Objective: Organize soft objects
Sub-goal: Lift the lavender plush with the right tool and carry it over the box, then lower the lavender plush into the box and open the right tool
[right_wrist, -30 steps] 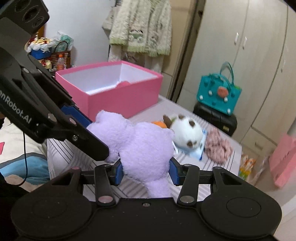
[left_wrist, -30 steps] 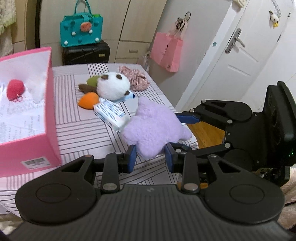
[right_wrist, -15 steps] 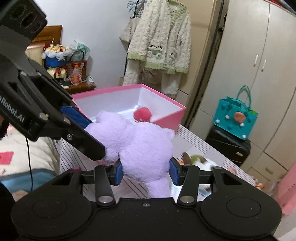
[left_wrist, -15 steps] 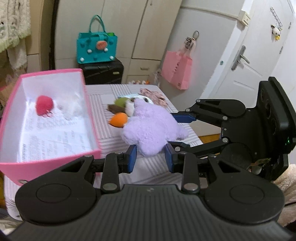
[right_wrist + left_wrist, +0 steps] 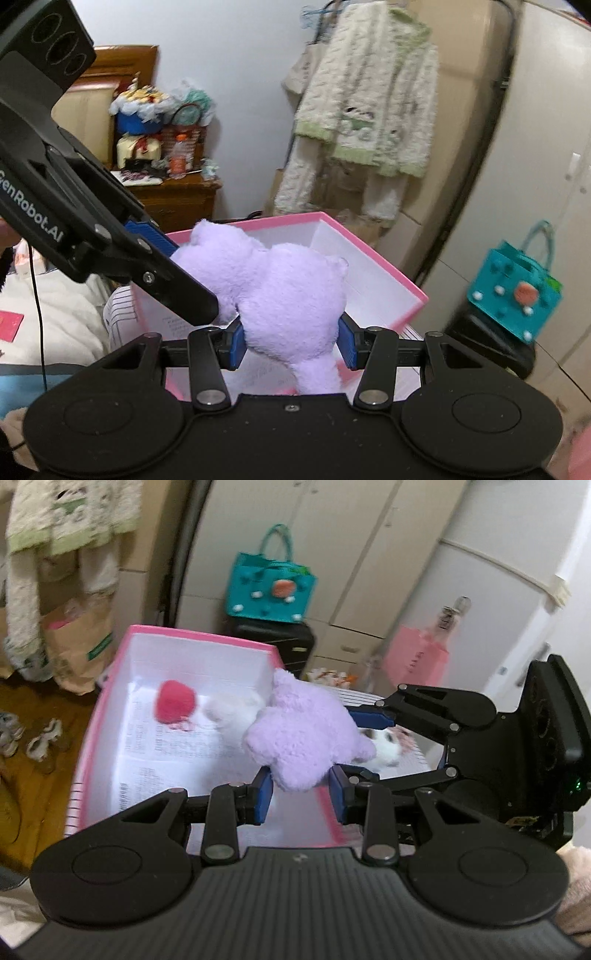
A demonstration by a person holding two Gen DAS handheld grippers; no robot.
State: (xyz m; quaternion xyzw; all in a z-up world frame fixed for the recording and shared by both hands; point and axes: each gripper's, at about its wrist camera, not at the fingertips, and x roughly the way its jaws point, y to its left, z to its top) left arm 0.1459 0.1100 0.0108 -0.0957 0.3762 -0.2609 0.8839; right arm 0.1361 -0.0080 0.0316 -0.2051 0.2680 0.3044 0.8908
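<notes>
Left wrist view shows left gripper [image 5: 300, 793] and right gripper [image 5: 291, 345] both grasping the purple plush [image 5: 301, 738], carrying it over the pink box [image 5: 207, 642] for dropping inside.

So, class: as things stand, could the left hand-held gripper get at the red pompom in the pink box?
Probably not yet: the left hand-held gripper is shut on the purple plush, shared with the right one. The red pompom lies uncovered in the pink box.
</notes>
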